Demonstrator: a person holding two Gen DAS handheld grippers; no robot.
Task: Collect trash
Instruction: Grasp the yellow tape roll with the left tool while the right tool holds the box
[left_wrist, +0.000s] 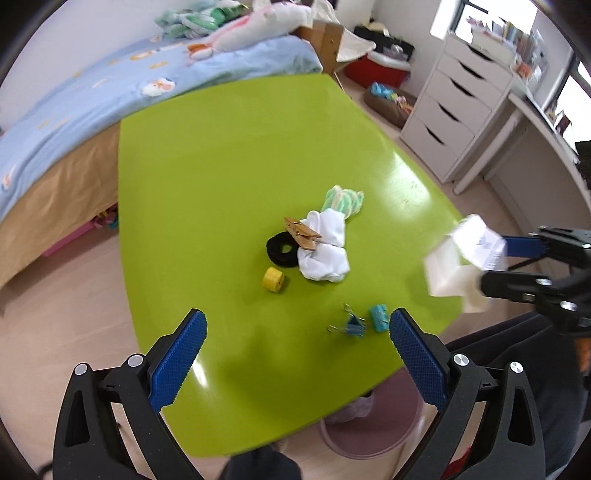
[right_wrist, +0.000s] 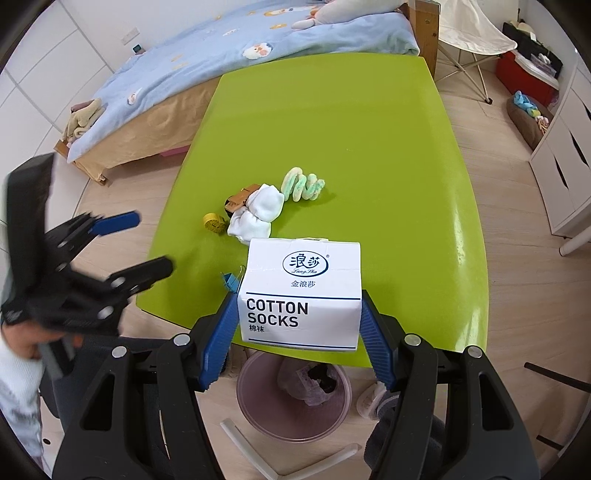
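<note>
My right gripper (right_wrist: 299, 306) is shut on a white cotton-socks box (right_wrist: 301, 291) and holds it above the near edge of the green table (right_wrist: 369, 147). Below it on the floor stands a pink trash bin (right_wrist: 258, 410) with a bag and dark scraps inside. In the left wrist view the box (left_wrist: 458, 266) shows blurred at the right, in the right gripper (left_wrist: 491, 266). My left gripper (left_wrist: 295, 328) is open and empty above the table's near left part; it also shows in the right wrist view (right_wrist: 151, 240). The bin (left_wrist: 388, 439) peeks out under the table.
On the table lie white socks (left_wrist: 325, 251), a green-white sock (left_wrist: 343, 199), a wooden clothespin (left_wrist: 303, 234), a black ring (left_wrist: 282, 251), a yellow tape roll (left_wrist: 274, 279), a blue binder clip (left_wrist: 352, 325) and a teal piece (left_wrist: 379, 317). A bed (left_wrist: 92, 110) and white drawers (left_wrist: 454, 103) stand beyond.
</note>
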